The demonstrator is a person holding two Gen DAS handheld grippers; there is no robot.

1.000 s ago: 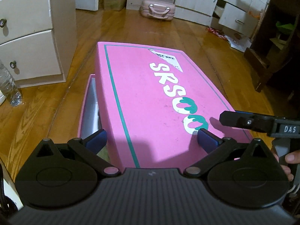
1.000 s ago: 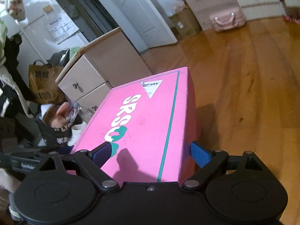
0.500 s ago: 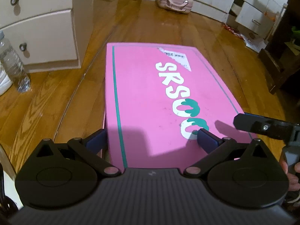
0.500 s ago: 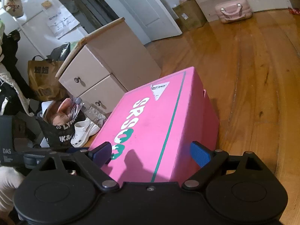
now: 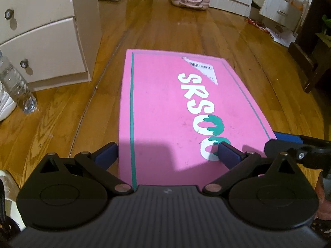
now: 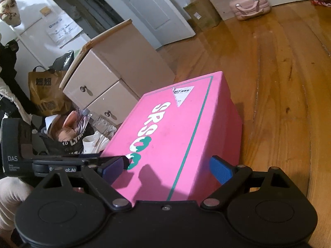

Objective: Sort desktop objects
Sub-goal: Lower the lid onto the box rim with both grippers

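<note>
- The pink box [image 5: 182,111] is sat flat on the wooden floor [image 5: 169,26], lid on, with its long axis running straight away from both grippers toward the far wall.
- The left gripper [image 5: 168,154] is held at the near short end, over the box's left corner. Its fingers are spread wide: one pad is hung just off the left edge, the other is parked over the lid by the lettering. Nothing is pinched, as far as can be seen.
- The right gripper [image 6: 168,168] is placed at the same near end, over the right corner, also spread wide. One pad is out past the right side wall, the other over the lid. Whether the pads are touching the cardboard can't be told for sure.
- So the near end is shared about evenly by both hands; neither is clearly closer.
- Since the box runs lengthwise ahead, a two-handed move from the near end is probably what's called for.
- A plastic bottle [image 5: 15,86] and a drawer unit [image 5: 41,33] are left well off to the side.
</note>
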